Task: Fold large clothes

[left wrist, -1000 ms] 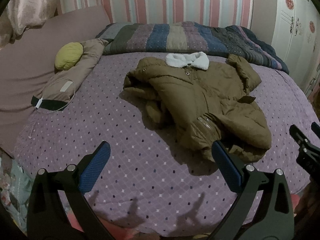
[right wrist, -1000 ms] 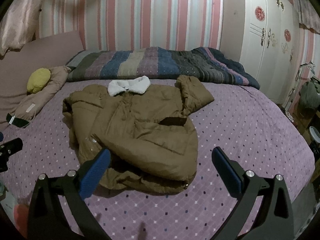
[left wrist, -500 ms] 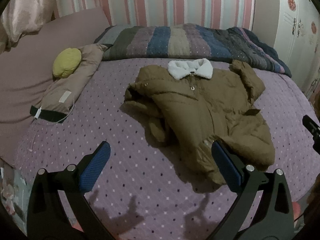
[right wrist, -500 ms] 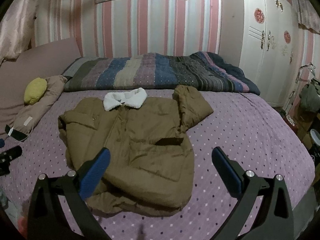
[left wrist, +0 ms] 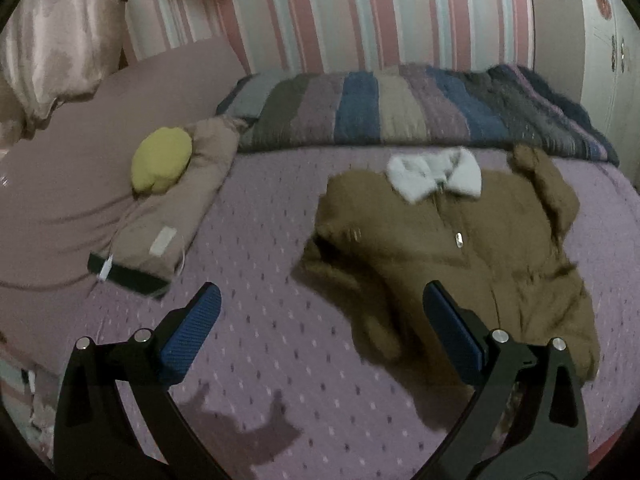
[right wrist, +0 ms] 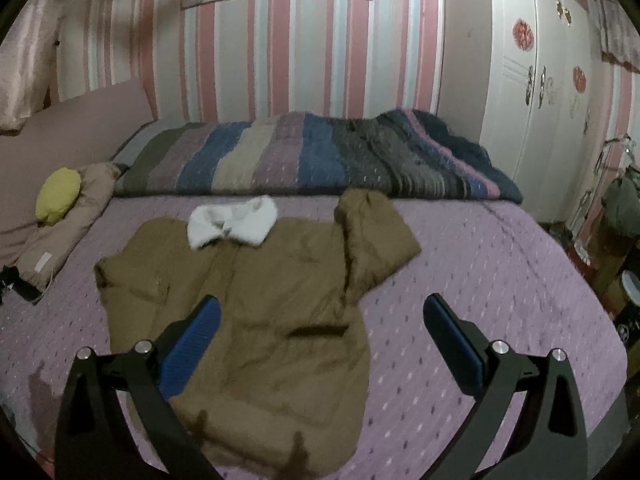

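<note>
A brown padded jacket [left wrist: 472, 248] with a white fleece collar [left wrist: 436, 176] lies front up on the purple dotted bed cover [left wrist: 260, 272]. Its sleeves are bunched in at both sides. My left gripper [left wrist: 320, 324] is open and empty, held above the cover to the left of the jacket's hem. In the right wrist view the jacket [right wrist: 260, 300] lies below my right gripper [right wrist: 320, 324], which is open and empty above the jacket's lower right part. The collar [right wrist: 232, 226] lies at the far end.
A striped folded quilt [right wrist: 312, 156] lies along the far side of the bed. A beige pillow [left wrist: 176, 216] with a yellow cushion [left wrist: 160, 160] lies at the left. White wardrobes [right wrist: 540, 100] stand at the right, with clutter on the floor by the bed's right edge.
Both grippers have moved forward over the bed and tilted up. The jacket now sits lower and closer in both views. The jacket itself has not moved. The right gripper has left the left wrist view.
</note>
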A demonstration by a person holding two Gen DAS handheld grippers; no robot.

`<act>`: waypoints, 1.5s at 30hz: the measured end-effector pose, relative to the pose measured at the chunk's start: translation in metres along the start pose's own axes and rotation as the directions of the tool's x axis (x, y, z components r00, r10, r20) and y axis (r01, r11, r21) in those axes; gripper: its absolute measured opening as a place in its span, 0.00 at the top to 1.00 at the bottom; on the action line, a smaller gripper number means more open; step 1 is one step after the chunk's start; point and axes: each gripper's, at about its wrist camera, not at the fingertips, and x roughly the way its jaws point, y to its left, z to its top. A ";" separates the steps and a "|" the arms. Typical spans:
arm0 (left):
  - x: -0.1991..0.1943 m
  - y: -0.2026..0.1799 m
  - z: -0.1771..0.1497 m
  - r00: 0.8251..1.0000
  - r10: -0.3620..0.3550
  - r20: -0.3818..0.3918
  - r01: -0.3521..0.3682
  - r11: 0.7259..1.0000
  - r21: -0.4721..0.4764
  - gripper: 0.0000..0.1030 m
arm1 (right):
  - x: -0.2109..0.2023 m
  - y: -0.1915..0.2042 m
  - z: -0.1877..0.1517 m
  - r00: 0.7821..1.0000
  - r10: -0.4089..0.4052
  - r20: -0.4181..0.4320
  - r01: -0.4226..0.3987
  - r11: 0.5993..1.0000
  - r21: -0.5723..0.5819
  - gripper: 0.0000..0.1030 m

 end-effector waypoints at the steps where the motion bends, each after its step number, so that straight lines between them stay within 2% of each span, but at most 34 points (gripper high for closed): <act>1: 0.004 0.005 0.007 1.000 0.003 0.007 -0.003 1.000 -0.009 0.03 | 0.004 -0.002 0.007 1.000 -0.005 0.007 0.005 1.000 0.001 0.02; 4: 0.031 0.019 0.028 1.000 -0.005 0.021 0.005 0.999 -0.034 0.03 | 0.024 -0.006 0.024 1.000 -0.008 0.023 0.008 1.000 0.002 0.02; 8: 0.092 0.021 0.035 0.999 0.008 -0.033 -0.008 1.000 -0.025 0.03 | 0.062 -0.012 0.034 1.000 0.007 -0.016 -0.007 1.000 0.007 0.02; 12: 0.154 0.023 0.017 0.993 -0.019 -0.119 0.016 1.000 -0.023 0.03 | 0.102 -0.018 0.036 0.998 0.023 -0.056 -0.021 0.999 0.036 0.02; 16: 0.219 0.027 -0.007 0.971 -0.058 -0.232 0.045 0.997 -0.060 0.06 | 0.140 -0.014 0.026 0.994 0.031 -0.109 -0.027 0.999 0.037 0.02; 21: 0.268 0.028 -0.020 0.957 -0.078 -0.278 0.064 0.996 -0.059 0.11 | 0.177 -0.012 0.016 0.989 0.009 -0.150 -0.005 1.000 0.022 0.02; 24: 0.301 0.028 -0.027 0.936 -0.105 -0.336 0.084 0.993 -0.078 0.24 | 0.200 -0.016 0.011 0.984 -0.013 -0.180 0.017 1.000 0.022 0.02; 25: 0.313 0.028 -0.029 0.927 -0.127 -0.352 0.100 0.991 -0.094 0.24 | 0.207 -0.017 0.010 0.982 -0.020 -0.190 0.025 0.999 0.021 0.02; 29: 0.342 0.022 -0.032 0.914 -0.156 -0.374 0.121 0.986 -0.116 0.24 | 0.240 -0.019 0.001 0.973 -0.034 -0.228 0.030 0.999 -0.018 0.02; 30: 0.347 0.020 -0.032 0.911 -0.169 -0.376 0.131 0.983 -0.125 0.27 | 0.249 -0.018 -0.002 0.968 -0.043 -0.246 0.037 0.999 -0.031 0.02; 31: 0.351 0.017 -0.032 0.908 -0.181 -0.377 0.141 0.981 -0.131 0.41 | 0.263 -0.018 -0.006 0.961 -0.054 -0.272 0.043 0.998 -0.044 0.02; 32: 0.356 0.013 -0.031 0.907 -0.192 -0.376 0.153 0.979 -0.131 0.49 | 0.271 -0.019 -0.009 0.956 -0.051 -0.290 0.041 0.998 -0.043 0.02; 33: 0.360 0.008 -0.030 0.911 -0.175 -0.375 0.139 0.983 -0.121 0.63 | 0.287 -0.023 -0.015 0.945 -0.039 -0.323 0.033 0.999 -0.026 0.02; 34: 0.363 0.004 -0.030 0.912 -0.162 -0.376 0.131 0.986 -0.106 0.72 | 0.299 -0.028 -0.020 0.934 -0.033 -0.357 0.032 0.999 -0.008 0.02; 36: 0.365 -0.005 -0.027 0.924 -0.108 -0.368 0.099 0.994 -0.043 0.77 | 0.319 -0.036 -0.031 0.915 -0.025 -0.402 0.034 0.999 0.015 0.02; 38: 0.360 -0.007 -0.018 0.940 -0.025 -0.340 0.039 0.999 0.034 0.78 | 0.334 -0.042 -0.041 0.902 -0.018 -0.431 0.034 0.999 0.029 0.02; 39: 0.355 -0.004 -0.012 0.948 0.011 -0.317 0.008 0.998 0.059 0.79 | 0.345 -0.047 -0.049 0.888 -0.007 -0.460 0.031 0.999 0.043 0.02; 43: 0.330 0.038 0.027 0.969 0.079 -0.236 -0.071 0.997 0.040 0.83 | 0.367 -0.051 -0.069 0.852 0.049 -0.521 -0.010 0.997 0.076 0.02; 45: 0.310 0.061 0.056 0.978 0.096 -0.184 -0.089 0.995 0.046 0.83 | 0.371 -0.050 -0.074 0.848 0.039 -0.529 -0.004 0.998 0.067 0.02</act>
